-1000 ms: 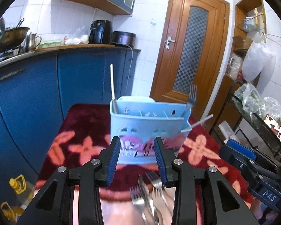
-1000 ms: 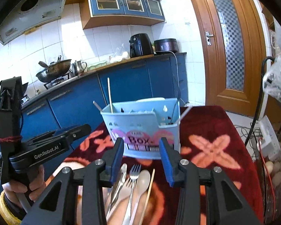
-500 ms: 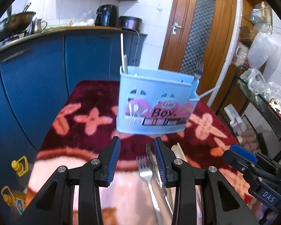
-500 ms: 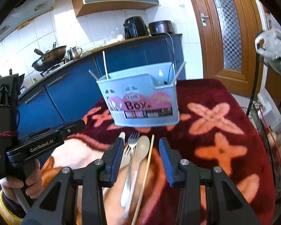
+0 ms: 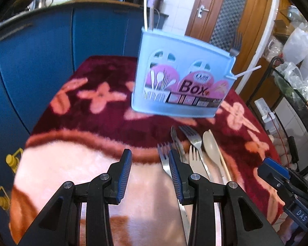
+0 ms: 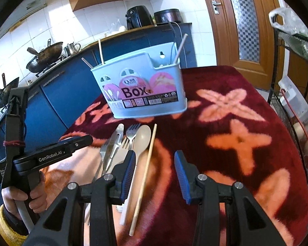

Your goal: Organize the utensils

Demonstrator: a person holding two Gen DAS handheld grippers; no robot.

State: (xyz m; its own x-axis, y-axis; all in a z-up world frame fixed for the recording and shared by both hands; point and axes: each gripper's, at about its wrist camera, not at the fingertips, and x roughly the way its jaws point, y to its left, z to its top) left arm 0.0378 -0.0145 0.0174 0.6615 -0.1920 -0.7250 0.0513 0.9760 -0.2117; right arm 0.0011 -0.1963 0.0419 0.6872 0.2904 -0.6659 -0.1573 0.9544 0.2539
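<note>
Utensils lie in a loose row on the blanket-covered bench, just before the blue caddy. Thin, stiff and slick, they're best pinched across their handles. Both the left hand-held gripper and right hand-held gripper hover with jaws apart, empty.

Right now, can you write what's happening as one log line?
left gripper: open, empty | right gripper: open, empty | cutlery: loose on blanket | blue box: upright behind it
</note>
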